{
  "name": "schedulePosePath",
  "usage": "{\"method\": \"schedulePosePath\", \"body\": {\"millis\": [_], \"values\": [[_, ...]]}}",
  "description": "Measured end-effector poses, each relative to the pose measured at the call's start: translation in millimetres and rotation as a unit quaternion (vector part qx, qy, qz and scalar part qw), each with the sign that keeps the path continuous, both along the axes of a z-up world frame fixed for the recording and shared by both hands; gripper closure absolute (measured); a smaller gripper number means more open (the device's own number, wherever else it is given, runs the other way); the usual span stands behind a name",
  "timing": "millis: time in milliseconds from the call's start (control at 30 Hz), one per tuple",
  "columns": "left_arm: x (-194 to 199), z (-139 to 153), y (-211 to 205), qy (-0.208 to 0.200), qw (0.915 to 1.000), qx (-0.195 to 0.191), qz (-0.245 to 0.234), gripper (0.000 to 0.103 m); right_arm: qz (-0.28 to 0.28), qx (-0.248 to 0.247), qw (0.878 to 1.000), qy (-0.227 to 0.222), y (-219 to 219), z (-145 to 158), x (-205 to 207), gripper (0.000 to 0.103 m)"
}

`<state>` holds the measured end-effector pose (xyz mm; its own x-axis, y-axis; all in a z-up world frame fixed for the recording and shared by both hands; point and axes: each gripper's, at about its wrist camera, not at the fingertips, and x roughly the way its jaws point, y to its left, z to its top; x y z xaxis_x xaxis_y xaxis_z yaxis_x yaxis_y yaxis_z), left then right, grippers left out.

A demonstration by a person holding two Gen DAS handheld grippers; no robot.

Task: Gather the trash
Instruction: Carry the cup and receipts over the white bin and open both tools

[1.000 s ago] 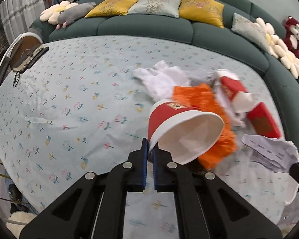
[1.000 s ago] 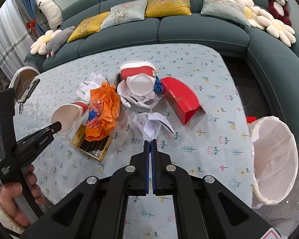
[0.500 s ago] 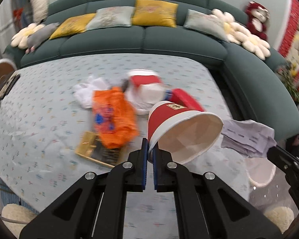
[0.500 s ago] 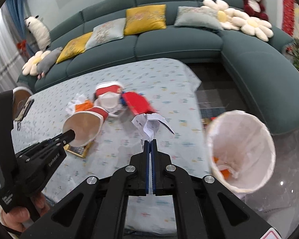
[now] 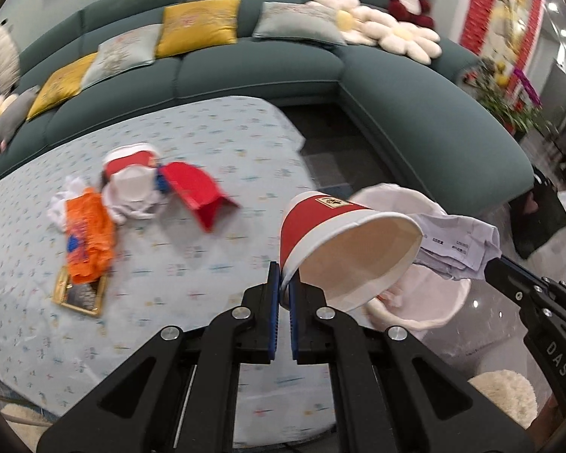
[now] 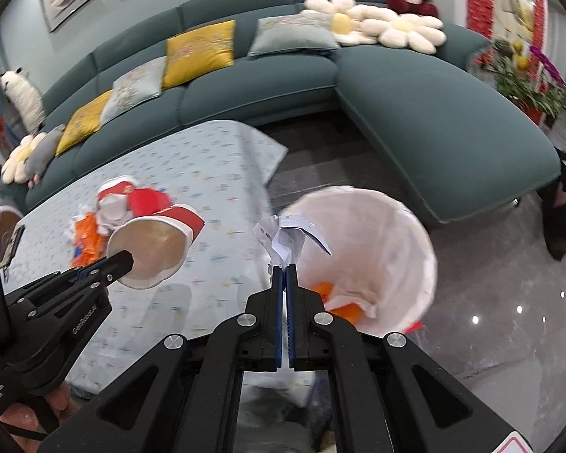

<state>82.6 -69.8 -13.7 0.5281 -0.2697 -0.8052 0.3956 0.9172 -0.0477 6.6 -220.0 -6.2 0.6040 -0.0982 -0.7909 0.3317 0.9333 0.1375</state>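
- Clamping a red paper cup (image 5: 343, 241) by its rim, left gripper (image 5: 283, 283); bin (image 5: 430, 302) mostly hidden behind the cup.
- Right gripper (image 6: 283, 268) pinches crumpled paper (image 6: 290, 238); only this view shows orange scraps (image 6: 339, 302) in the bin beyond.

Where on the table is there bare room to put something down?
The near half of the table is bare cloth, from the gold box to the corner by the bin. The far strip along the sofa is free too. The orange bag, cup and red wrapper crowd the middle left.
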Motion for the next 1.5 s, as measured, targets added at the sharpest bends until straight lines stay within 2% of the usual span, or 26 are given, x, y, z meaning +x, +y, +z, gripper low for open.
{"method": "schedulePosePath", "body": {"millis": [233, 633, 733, 800, 867, 1000, 1100, 1367, 1500], "values": [[-10.6, -10.8, -45.6, 0.011, 0.9991, 0.007, -0.04, 0.099, -0.04, 0.009, 0.999, 0.009, -37.1, -14.6, -14.7, 0.101], [-10.1, -25.0, -93.5, 0.03, 0.9968, 0.011, -0.074, 0.097, -0.068, 0.017, 0.997, 0.017, -64.9, -29.9, -20.4, 0.1], [-9.5, -26.8, -100.1, 0.036, 0.9968, 0.005, -0.072, 0.093, -0.072, 0.018, 0.997, 0.02, -67.8, -32.6, -18.9, 0.097], [-8.5, -27.3, -101.3, 0.035, 0.9972, 0.003, -0.066, 0.072, -0.076, 0.017, 0.997, 0.018, -68.0, -32.9, -18.3, 0.097], [-8.7, -26.5, -100.7, 0.028, 0.9979, 0.001, -0.059, 0.062, -0.077, 0.016, 0.997, 0.019, -67.7, -33.9, -17.7, 0.097], [-8.9, -26.3, -98.4, 0.027, 0.9981, 0.003, -0.056, 0.057, -0.08, 0.017, 0.996, 0.021, -68.7, -36.0, -17.2, 0.095], [-8.2, -25.7, -91.7, 0.026, 0.9987, 0.003, -0.045, 0.05, -0.08, 0.014, 0.996, 0.02, -68.9, -34.9, -17.6, 0.089], [-3.7, -22.0, -62.8, 0.024, 0.9996, -0.002, -0.013, 0.044, -0.076, 0.006, 0.997, 0.018, -59.9, -28.7, -16.1, 0.085], [0.9, -20.0, -41.0, 0.024, 0.9996, -0.005, 0.013, 0.043, -0.066, 0.0, 0.998, 0.014, -49.8, -23.4, -12.2, 0.077]]}}
